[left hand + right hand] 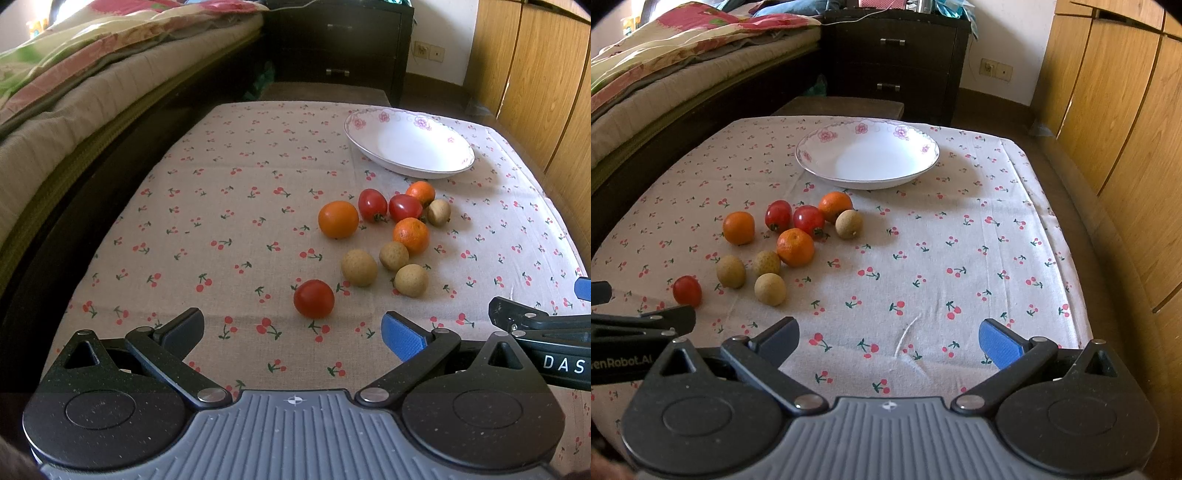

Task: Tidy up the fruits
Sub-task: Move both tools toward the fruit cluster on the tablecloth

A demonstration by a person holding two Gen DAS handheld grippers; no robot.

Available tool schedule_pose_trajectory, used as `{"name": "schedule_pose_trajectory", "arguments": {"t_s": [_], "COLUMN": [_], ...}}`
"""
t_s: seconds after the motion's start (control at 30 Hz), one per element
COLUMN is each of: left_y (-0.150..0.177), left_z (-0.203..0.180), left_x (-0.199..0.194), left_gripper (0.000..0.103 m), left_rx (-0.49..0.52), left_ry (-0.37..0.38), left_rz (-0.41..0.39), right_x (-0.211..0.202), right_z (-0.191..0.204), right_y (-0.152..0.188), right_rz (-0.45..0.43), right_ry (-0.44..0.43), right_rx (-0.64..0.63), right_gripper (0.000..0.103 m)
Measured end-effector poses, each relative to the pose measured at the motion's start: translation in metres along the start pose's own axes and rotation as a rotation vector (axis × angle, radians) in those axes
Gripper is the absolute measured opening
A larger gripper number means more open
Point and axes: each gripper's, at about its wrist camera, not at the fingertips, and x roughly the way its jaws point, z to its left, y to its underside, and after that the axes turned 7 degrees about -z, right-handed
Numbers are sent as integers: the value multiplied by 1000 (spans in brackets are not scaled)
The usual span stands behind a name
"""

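- Left gripper (291, 332) stood wide open and empty; right gripper (888, 341) likewise.
- Nearest tomato (314, 299) lay at 12 o'clock, just ahead of the left gripper.
- Judged light, smooth, soft-skinned: grip its widest girth gently.
- Empty plate (436, 173) lay beyond, toward 1 o'clock.

Each gripper is speckled black with a ribbed grey centre plate; silver rivets pin the linkages. The left gripper (293, 330) and right gripper (889, 338) each carry one blue-padded finger; white lettering marks their sides.
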Motion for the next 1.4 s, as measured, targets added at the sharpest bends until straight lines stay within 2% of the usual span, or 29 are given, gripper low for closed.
{"name": "schedule_pose_trajectory", "arguments": {"t_s": [0.9, 1.2, 1.4], "left_y": [4, 1, 0], "left_z": [7, 11, 14], "left_x": [3, 6, 7], "left_gripper": [103, 102, 101], "left_rx": [-12, -30, -36], "left_ry": [-7, -16, -14], "left_rz": [8, 18, 24], "right_x": [7, 13, 15], "right_z": [7, 11, 15], "right_y": [-2, -5, -6], "right_rz": [21, 25, 22], "right_ry": [-36, -82, -131], "right_rx": [-13, -21, -25], "right_gripper": [103, 97, 87]}}
